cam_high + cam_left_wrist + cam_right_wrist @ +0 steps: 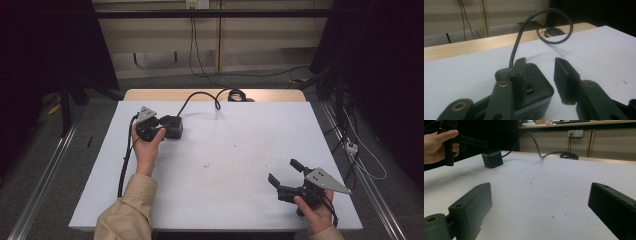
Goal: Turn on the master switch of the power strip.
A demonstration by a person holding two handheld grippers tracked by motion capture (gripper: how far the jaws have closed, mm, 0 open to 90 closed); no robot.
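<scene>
Fingers of the left gripper point(539, 75) stand apart at the black power cube point(534, 87), one finger over its top, the other beside it; contact looks likely but unclear. Right gripper point(285, 176), spread wide, sits well away from the cube.

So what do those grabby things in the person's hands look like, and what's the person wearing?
Both are black. The left gripper and right gripper each have two flat, blocky jaws with brass-coloured rivets at the joints, and a grey three-cornered plate on top. A black cable trails from the left one. The person wears a tan long sleeve.
</scene>
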